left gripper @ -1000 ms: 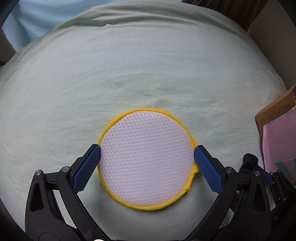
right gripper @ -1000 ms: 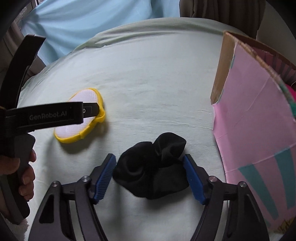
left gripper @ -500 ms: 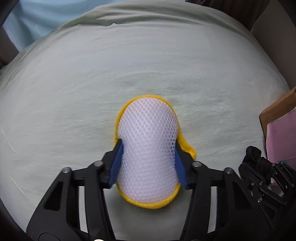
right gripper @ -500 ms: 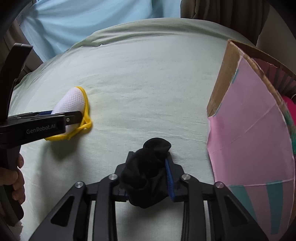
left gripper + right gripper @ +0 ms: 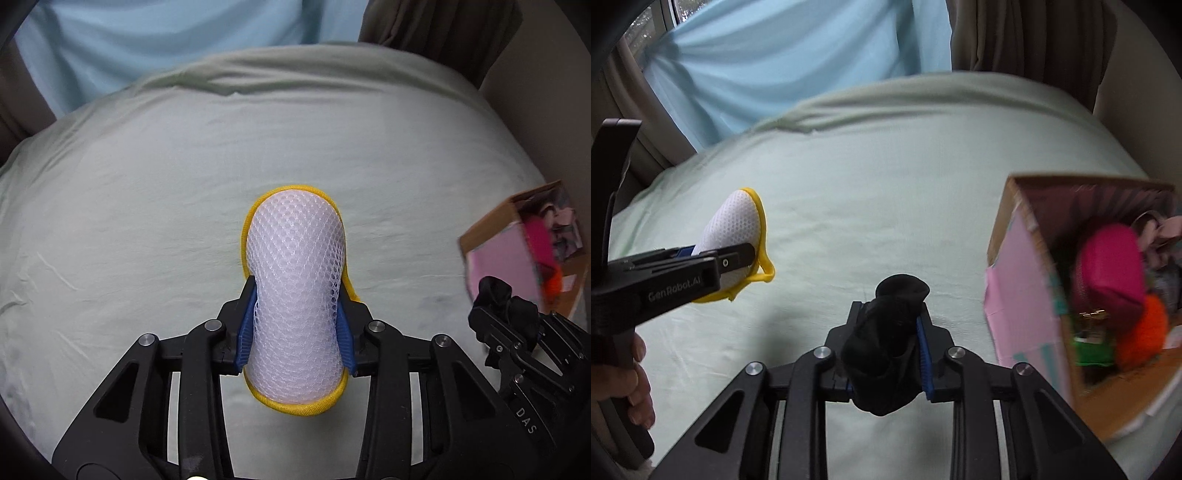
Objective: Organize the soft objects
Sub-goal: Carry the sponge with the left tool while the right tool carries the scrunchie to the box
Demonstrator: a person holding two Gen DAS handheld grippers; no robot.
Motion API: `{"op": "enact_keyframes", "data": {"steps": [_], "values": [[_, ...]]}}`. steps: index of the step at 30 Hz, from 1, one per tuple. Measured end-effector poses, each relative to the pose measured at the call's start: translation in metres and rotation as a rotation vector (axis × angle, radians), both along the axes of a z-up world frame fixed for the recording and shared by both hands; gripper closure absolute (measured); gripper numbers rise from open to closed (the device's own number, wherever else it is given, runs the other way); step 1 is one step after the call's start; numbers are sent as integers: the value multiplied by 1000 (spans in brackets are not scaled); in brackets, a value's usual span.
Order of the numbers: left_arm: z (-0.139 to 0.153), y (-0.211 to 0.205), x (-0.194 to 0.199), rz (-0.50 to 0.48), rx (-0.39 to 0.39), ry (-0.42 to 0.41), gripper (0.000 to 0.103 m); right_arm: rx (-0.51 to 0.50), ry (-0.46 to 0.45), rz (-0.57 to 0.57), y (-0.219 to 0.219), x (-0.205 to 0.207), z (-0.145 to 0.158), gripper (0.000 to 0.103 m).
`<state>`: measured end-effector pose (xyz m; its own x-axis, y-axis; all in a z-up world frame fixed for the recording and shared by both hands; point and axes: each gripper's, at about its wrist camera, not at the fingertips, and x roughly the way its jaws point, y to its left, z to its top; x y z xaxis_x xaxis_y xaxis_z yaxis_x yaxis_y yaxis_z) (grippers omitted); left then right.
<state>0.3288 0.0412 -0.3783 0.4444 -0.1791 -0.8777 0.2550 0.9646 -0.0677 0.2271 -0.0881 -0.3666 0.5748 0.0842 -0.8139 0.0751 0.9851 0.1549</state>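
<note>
My left gripper point(image 5: 295, 332) now pinches the mesh pad point(image 5: 295, 295), my right gripper point(image 5: 886, 354) the black cloth point(image 5: 886, 343). Both have just lifted off the bed point(image 5: 886, 203), so the box point(image 5: 1027, 302) comes next.

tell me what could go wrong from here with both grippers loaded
1. The round white mesh pad with yellow trim is squeezed into a bulge by the left hand-held gripper; being springy, it might pop out.
2. The crumpled black fabric piece in the right hand-held gripper droops below the pads and could snag the rim of the pink cardboard box.
3. That box already holds several items, so a drop may land on top and spill.
</note>
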Motion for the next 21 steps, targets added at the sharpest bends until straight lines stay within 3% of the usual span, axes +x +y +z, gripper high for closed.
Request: {"op": "enact_keyframes", "data": {"steps": [12, 21], "values": [[150, -22, -78, 20, -30, -67, 69, 67, -81, -5, -24, -68, 139, 79], [198, -88, -131, 52, -82, -90, 69, 104, -94, 0, -95, -108, 193, 79]]}}
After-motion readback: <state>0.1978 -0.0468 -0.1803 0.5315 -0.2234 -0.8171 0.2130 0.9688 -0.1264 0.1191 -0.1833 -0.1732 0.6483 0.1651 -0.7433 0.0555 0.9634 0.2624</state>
